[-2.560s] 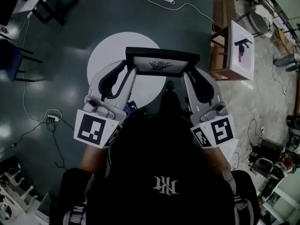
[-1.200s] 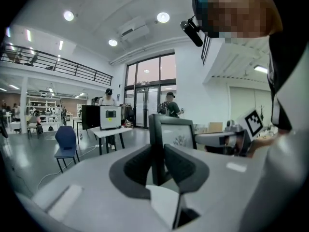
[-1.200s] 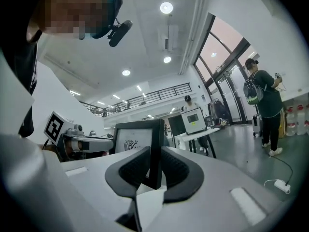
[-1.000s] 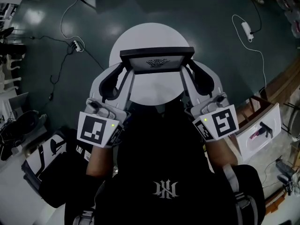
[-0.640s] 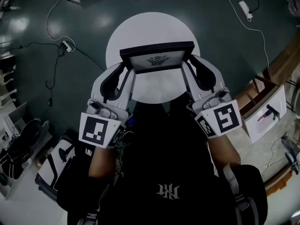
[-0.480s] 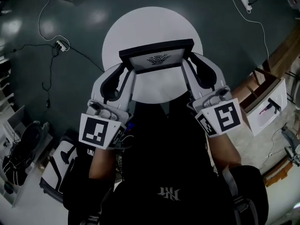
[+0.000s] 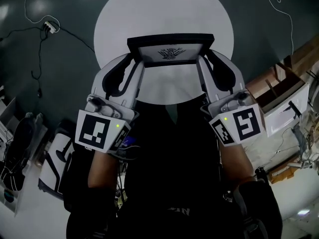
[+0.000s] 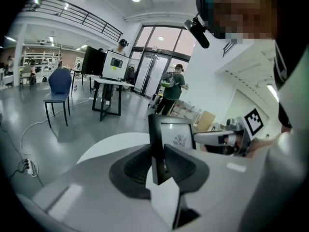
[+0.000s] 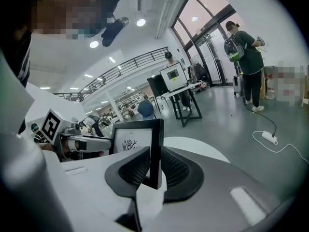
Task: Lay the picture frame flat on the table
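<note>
- Round white table top (image 7: 119,14): lies below and beyond the load, bare where it shows.
- Black rectangular picture frame with a white print in it (image 7: 170,51): carried in the air over the table, roughly upright. The printed face leans back toward the person. It looks clear of the top.
- Likely handling: rigid and light. The smooth moulding could slip, and the glazing, if any, would not like a knock. Best set down one edge first.
- Left gripper (image 7: 135,59): jaws clamped on the frame's left side rail, one ribbed dark pad on each face.
- Right gripper (image 7: 204,59): clamped likewise on the right rail.
- Hold points look sound: on the rails, not on the pane, and level with each other.
</note>
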Demonstrator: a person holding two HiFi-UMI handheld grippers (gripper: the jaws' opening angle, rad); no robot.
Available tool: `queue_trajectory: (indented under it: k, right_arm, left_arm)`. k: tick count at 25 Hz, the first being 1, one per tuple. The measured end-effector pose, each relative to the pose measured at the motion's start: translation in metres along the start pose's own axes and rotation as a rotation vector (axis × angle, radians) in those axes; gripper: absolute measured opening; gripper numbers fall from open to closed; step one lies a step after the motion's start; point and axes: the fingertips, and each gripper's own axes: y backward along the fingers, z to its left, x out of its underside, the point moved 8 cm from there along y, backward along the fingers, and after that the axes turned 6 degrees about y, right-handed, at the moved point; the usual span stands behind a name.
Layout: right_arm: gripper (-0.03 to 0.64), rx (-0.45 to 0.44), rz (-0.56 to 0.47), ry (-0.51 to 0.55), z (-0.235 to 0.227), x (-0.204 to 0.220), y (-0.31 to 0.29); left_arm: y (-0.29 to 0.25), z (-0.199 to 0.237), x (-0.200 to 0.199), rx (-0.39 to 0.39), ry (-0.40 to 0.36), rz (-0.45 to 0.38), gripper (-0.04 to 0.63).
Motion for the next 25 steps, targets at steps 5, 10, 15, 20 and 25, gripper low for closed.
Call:
queue_trajectory:
  k: [5,10,15,20,25]
  right_arm:
    - [0.054,-0.022,0.051,-0.024,-0.005,0.031,-0.023]
    - [0.055,-0.019,0.092,-0.039,-0.013,0.058,-0.043]
    - [0.055,-0.006,0.122,-0.064,-0.019,0.078,-0.054]
    - [0.055,0.002,0.142,-0.070,-0.025,0.088,-0.063]
    - [0.055,0.013,0.154,-0.072,-0.032,0.094,-0.073]
  left_arm:
    - [-0.016,0.026,0.035,-0.033,0.002,0.099,0.081]
    - [-0.032,0.042,0.058,-0.048,0.030,0.133,0.081]
    - [-0.049,0.053,0.073,-0.054,0.042,0.140,0.080]
    - [-0.059,0.060,0.082,-0.051,0.032,0.150,0.080]
    - [-0.067,0.065,0.087,-0.050,0.035,0.151,0.080]
